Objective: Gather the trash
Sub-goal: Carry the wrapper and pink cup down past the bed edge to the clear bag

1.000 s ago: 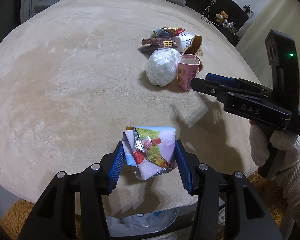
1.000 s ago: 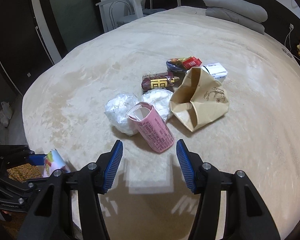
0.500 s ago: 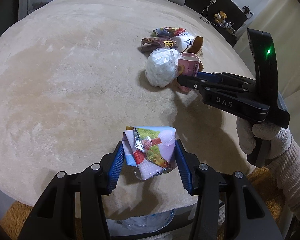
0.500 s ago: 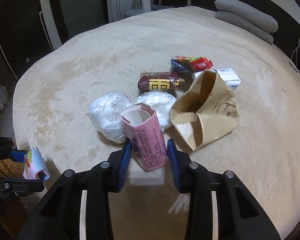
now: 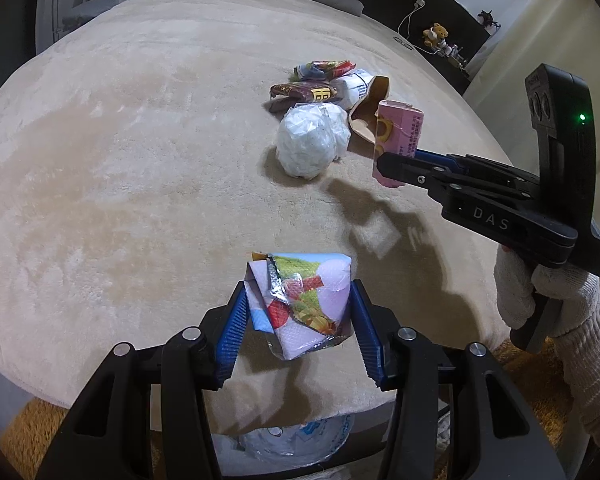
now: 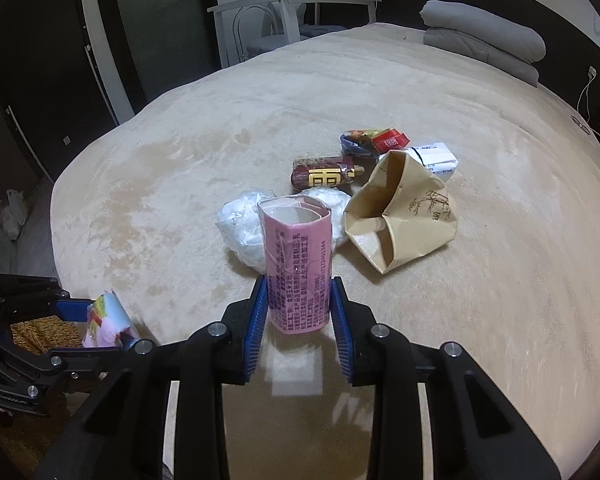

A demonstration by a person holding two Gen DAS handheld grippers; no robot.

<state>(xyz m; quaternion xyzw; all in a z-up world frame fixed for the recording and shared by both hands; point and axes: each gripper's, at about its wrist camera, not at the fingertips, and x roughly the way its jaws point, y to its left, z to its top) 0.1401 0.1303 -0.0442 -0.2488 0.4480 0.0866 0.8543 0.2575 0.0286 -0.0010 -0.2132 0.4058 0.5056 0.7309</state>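
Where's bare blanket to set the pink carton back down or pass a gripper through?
Free: the wide stretch of blanket left of the white plastic ball, and the strip between that ball and the left gripper with its wrapper. Crowded: ball, brown paper bag, dark snack pack and white box cluster beyond the right gripper, shut on the pink carton.

Both fisheye views were evenly lit by soft indoor light from above, bright on the beige bed cover (image 5: 140,160) and falling to deep black at the rounded corners, where the lens bent the bed's edge into a strong curve. Shadows were blurred and grey: the right hand-held gripper (image 5: 396,164) threw a broken patch onto the cover below it. Focus was sharp in the middle, softer toward the rim, and a green lamp (image 5: 583,117) glowed without glare.
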